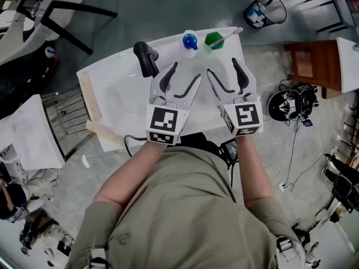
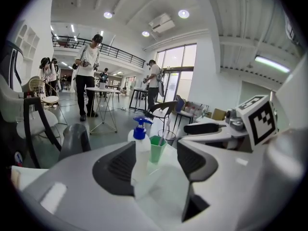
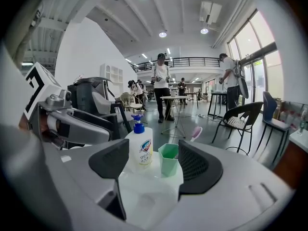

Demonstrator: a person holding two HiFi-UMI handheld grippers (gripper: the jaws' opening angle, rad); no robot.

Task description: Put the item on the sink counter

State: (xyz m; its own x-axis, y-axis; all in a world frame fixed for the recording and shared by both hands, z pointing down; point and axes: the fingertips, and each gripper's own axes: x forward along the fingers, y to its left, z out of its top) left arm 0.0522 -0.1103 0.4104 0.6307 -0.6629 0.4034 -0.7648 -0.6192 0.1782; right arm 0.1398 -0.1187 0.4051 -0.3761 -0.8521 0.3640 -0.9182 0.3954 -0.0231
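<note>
Head view has both tongs hovering over the white sink counter (image 1: 104,74), low in the middle of the frame. The left gripper (image 1: 187,72) and the right gripper (image 1: 221,66) both stand with jaws spread and nothing between them; each gripper view shows only bare counter in the gap.

The task names one item without saying which. Two candidates already stand at the top edge of the counter: a soap pump bottle (image 1: 189,41) with a blue head, and just to its right a green cup (image 1: 213,40) holding a toothbrush (image 1: 230,34). A black faucet (image 1: 147,58) rises to the bottle's left.

I'd judge the placing done, since everything rests on the counter untouched. If anything remains, the next move calls only for keeping the tongs clear of the bottle and cup.

The bottle stands upright, long axis vertical, label facing the right gripper view. The toothbrush leans out of the cup, its pink head towards the upper right.
</note>
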